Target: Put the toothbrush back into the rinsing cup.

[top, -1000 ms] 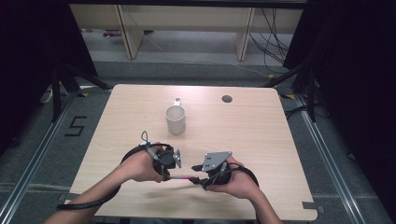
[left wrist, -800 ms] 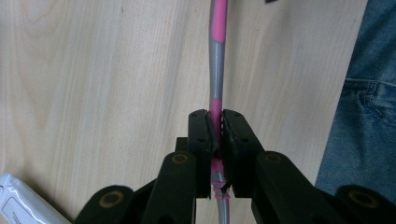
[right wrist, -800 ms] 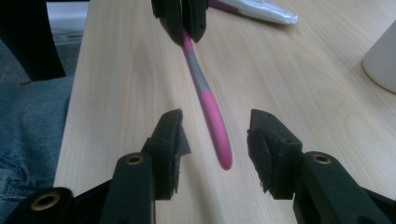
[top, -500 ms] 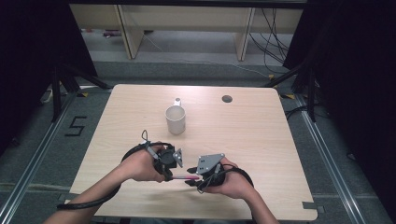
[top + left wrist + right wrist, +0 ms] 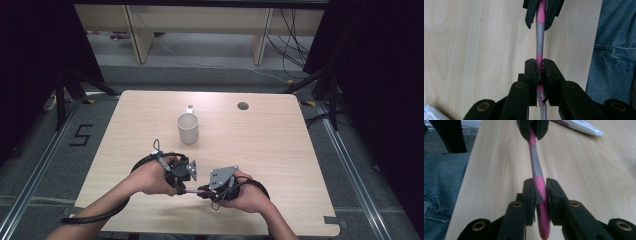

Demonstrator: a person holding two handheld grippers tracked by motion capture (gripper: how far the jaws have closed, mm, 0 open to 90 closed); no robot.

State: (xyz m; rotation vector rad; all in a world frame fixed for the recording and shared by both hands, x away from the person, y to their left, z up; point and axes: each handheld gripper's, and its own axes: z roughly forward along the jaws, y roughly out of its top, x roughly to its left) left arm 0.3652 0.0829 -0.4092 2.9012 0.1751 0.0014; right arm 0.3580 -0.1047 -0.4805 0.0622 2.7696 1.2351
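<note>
The counter (image 5: 280, 150) is a pale wooden top, and a white mug (image 5: 188, 128) stands on it, a little toward the far side from the middle. Nearer the person than the mug, both hands hold their tools facing each other just above the front part of the counter. Between them runs a slim pink and grey toothbrush (image 5: 194, 190), lying roughly level and pointing from one tool to the other.

The left gripper (image 5: 539, 71) has its fingers (image 5: 531, 72) pressed shut on one pink stretch of the toothbrush (image 5: 539, 42), near its ribbed end. The right gripper (image 5: 540, 192) has just been closing, and its fingers (image 5: 529, 192) now clamp the pink handle end of the toothbrush (image 5: 535, 160); the grey middle of the handle spans the gap between the two pairs of fingers.

In the right gripper view a white tube (image 5: 584, 127) lies on the counter beyond the left gripper.
</note>
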